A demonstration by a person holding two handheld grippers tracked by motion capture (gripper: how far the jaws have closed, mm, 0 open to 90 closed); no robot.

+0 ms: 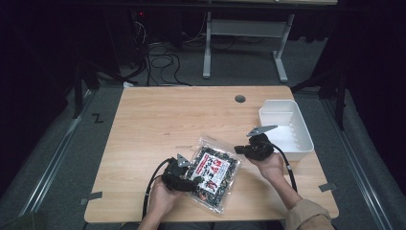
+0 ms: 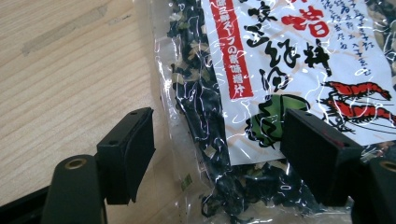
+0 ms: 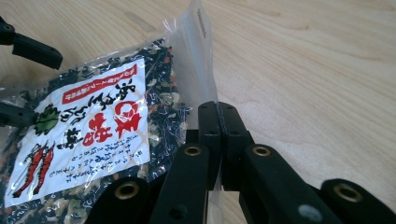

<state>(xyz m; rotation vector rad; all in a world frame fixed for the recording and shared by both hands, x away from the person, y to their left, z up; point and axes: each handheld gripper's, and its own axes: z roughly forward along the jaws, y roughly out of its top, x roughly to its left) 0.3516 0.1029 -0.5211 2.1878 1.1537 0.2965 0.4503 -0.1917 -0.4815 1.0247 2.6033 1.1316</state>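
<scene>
on the wooden table (image 1: 158,115), right tool (image 3: 218,122) pinches the clear, white-labelled seaweed bag (image 1: 212,171); left tool (image 2: 217,149) spread.

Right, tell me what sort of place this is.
Probably a lab or recording workspace, not a home: a bare wooden table on grey carpet, dark curtains around it, loose cables on the floor behind, and a person working a snack bag with handheld grippers.

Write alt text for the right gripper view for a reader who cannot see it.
The right tongs are shut on the clear edge of a packet of dried soup mix with a white label bearing red lettering and a shrimp drawing, lying on a light wooden table. At the far left, the left tongs stand open at the packet's other end.
</scene>
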